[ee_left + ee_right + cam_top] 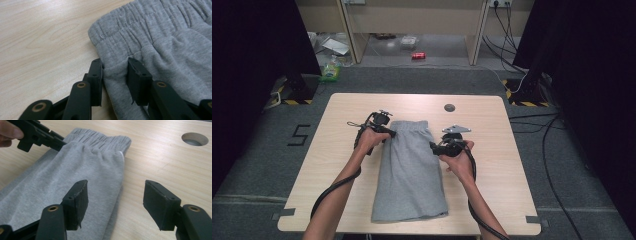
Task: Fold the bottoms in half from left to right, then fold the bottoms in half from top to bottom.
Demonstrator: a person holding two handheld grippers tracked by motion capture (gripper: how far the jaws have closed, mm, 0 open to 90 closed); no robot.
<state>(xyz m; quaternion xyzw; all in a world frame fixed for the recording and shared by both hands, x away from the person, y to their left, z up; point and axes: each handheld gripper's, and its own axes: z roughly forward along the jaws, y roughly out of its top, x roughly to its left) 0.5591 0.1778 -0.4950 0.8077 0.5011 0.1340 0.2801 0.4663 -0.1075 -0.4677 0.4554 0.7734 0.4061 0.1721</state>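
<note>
**High view: grey shorts pinched at the left, right tongs wide apart**

High view shows the grey shorts [412,170] laid flat down the middle of the table [337,165], hem close to the near edge and waistband towards the far edge. The left gripper [388,133] is set at the left edge of the shorts just below the waistband, and the right gripper [435,147] is held at the right edge of the shorts, opposite it.

Seen along the left gripper [115,75], a fold of the grey cloth [162,50] is clamped between the two jaws, which stand narrowly apart with the fabric bunched between them. Beyond them the gathered waistband [130,27] lies on bare wood.

Along the right gripper [116,200], the jaws are spread wide; nothing is gripped. One jaw hangs over the cloth's edge, the other over bare table. A round hole [195,139] is cut near the table's far edge.
</note>
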